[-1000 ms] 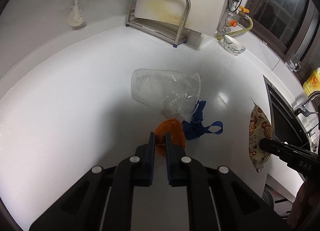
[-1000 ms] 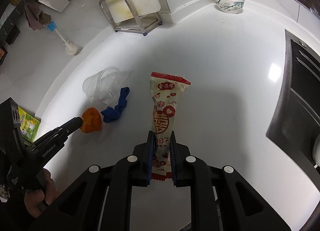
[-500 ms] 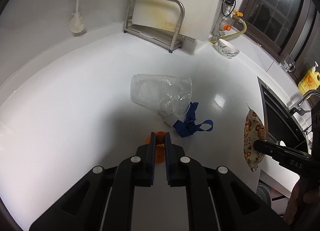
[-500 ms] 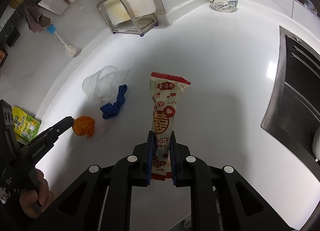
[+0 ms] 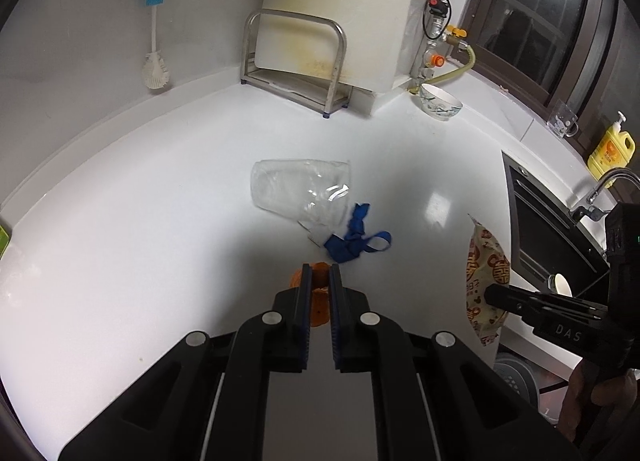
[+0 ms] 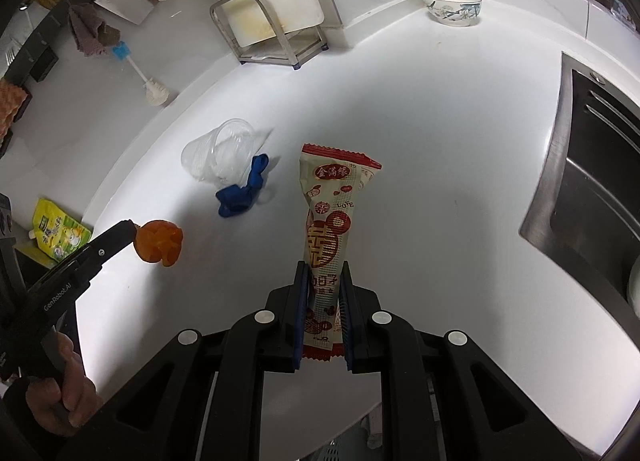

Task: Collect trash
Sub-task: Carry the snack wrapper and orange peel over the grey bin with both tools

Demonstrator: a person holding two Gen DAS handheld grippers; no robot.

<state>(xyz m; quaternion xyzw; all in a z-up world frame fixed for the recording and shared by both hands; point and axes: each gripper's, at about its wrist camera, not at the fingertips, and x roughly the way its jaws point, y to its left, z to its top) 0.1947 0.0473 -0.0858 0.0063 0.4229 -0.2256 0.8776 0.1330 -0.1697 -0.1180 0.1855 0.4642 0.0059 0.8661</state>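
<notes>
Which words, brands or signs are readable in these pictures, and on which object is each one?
"GenRobot.AI": on the side of the left gripper.
"DAS": on the side of the right gripper.
"LOVE": on the snack wrapper, under a red oval holding three Chinese characters.
Larger red Chinese characters: lower on the same wrapper, partly hidden by the jaws.
Print on the green-yellow pouch: too blurred to read.

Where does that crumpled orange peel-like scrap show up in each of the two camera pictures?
Left wrist view: the crumpled orange scrap sits low in the centre, pinched between the left gripper fingers, mostly hidden.
Right wrist view: the scrap is at the left, held above the counter at the gripper's tip.
Shared landmark: the clear plastic cup lying on its side beside a blue rag.
</notes>
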